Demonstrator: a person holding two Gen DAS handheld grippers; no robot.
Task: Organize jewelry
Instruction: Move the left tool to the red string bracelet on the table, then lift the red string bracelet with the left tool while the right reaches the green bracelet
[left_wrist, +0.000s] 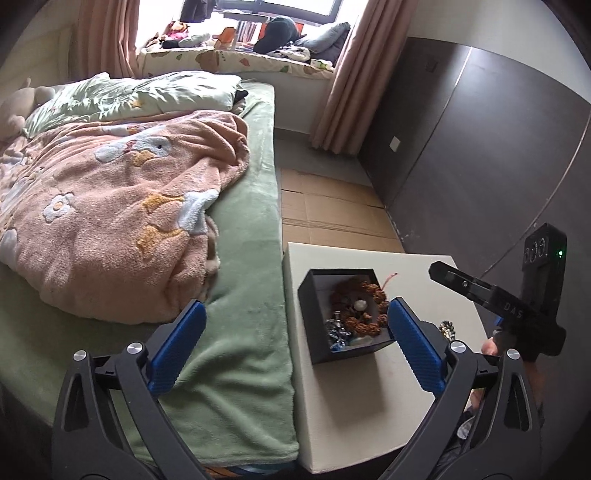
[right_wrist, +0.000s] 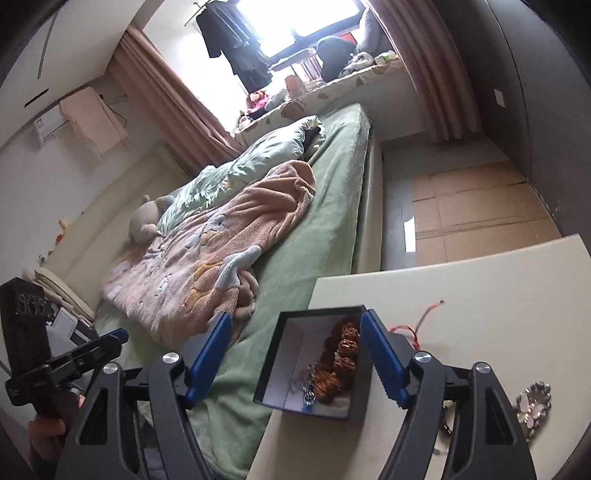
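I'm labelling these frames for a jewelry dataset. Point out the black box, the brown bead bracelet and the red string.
black box (left_wrist: 317, 317), left wrist view, on its outer left wall.
brown bead bracelet (left_wrist: 369, 288), left wrist view, on its top beads.
red string (right_wrist: 424, 318), right wrist view, on its loose end.

The left tool (left_wrist: 297, 345) and right tool (right_wrist: 295, 360) share black angular frames, ribbed blue pads (left_wrist: 177, 347), silver screws, and white "DAS" lettering.

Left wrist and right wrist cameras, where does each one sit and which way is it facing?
Left wrist: behind the open left gripper, looking down across the bed to the black box; right gripper at right.
Right wrist: behind the open right gripper, over the white table; left gripper at left.
Shared: box, bed, table.
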